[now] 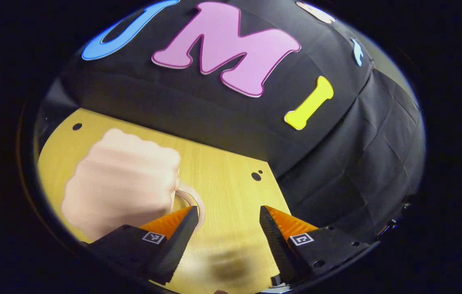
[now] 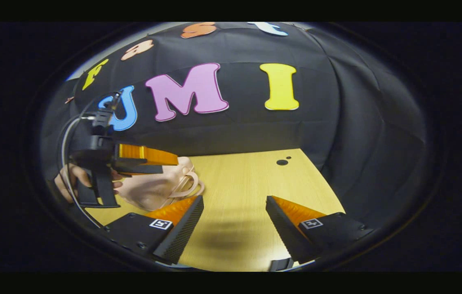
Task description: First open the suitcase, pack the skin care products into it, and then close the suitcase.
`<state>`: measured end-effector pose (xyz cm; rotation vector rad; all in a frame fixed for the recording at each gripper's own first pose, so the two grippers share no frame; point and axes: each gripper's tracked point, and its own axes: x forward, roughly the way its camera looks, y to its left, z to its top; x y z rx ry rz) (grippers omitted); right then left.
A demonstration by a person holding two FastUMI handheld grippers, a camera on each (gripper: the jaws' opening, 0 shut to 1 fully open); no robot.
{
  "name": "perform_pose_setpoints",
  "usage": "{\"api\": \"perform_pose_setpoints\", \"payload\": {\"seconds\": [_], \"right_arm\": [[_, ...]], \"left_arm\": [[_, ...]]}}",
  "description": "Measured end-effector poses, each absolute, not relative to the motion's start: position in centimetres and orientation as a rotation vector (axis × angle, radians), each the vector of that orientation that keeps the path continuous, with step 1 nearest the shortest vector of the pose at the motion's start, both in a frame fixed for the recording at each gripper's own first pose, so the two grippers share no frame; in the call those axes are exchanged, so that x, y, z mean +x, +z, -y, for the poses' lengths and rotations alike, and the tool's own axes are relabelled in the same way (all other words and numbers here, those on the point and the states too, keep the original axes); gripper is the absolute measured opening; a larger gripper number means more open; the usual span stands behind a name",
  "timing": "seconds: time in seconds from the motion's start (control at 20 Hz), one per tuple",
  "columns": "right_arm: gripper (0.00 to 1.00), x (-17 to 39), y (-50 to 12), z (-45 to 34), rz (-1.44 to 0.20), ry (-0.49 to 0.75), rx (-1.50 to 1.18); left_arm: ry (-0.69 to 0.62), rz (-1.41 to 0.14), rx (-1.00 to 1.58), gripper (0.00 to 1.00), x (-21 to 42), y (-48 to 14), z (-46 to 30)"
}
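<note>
pink suitcase on wooden table

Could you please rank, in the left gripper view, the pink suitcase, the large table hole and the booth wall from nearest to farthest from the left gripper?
From the left gripper, whose fingers stand apart:
1. The pink suitcase, on the left, its handle beside the left finger.
2. The large table hole, ahead and slightly right, near the table's far edge.
3. The booth wall, behind the table.

Table bare ahead & right; pink suitcase blocks left, wall behind.
</note>
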<state>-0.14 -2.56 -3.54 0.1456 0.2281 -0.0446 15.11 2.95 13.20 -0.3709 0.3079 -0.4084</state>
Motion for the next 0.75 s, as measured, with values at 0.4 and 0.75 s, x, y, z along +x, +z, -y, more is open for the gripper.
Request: {"api": "perform_pose_setpoints", "payload": {"seconds": [0.4,0.75], "right_arm": [[0.97,-0.9,1.4,-1.6,-0.143,0.011,0.081],[0.97,-1.0,1.9,-4.9,-0.116,0.051,0.045]], "left_arm": [[-0.149,0.119,-0.094,0.96,4.4,20.0,-13.0],[-0.091,0.187,-0.018,0.96,2.9,22.2,-15.2]]}}
